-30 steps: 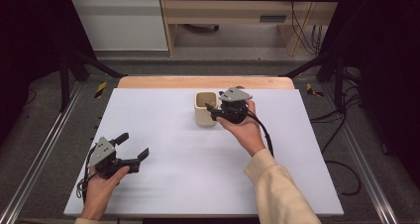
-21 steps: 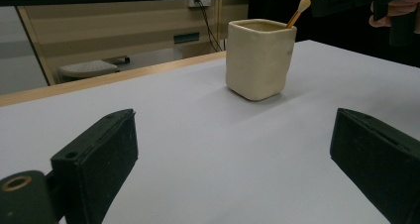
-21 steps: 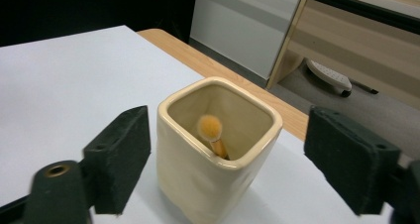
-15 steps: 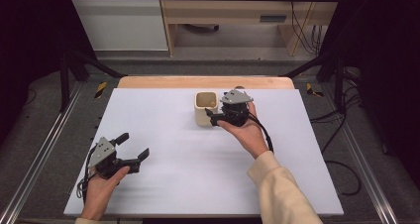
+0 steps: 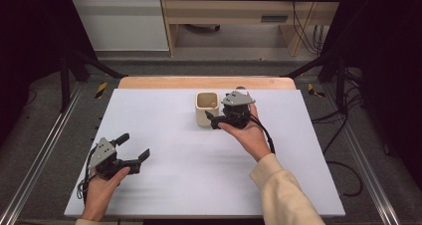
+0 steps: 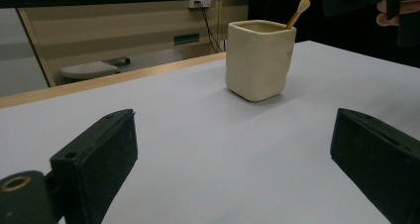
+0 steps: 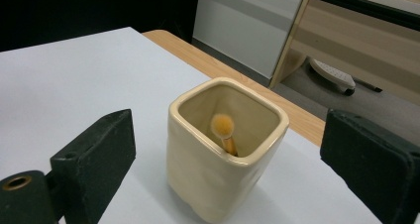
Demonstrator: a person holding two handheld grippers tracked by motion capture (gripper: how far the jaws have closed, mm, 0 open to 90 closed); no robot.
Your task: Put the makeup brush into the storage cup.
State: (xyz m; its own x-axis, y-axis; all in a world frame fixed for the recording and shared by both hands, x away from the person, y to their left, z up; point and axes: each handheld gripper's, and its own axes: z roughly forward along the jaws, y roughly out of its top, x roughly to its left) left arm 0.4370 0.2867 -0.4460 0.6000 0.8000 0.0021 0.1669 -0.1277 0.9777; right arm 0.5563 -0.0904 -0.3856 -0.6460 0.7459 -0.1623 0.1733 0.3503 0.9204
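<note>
Standing at frame centre, the rigid, breakable cream cup [image 7: 225,149] suits a wall grip between the right gripper [image 7: 237,159]'s just-opened, spread jaws; the left gripper [image 6: 237,154]'s jaws also gape, empty.

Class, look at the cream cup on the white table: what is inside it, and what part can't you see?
Inside the cream cup a thin stick with a rounded yellow tip leans against one wall. Its lower end and the cup's bottom are hidden by the cup's walls.
</note>
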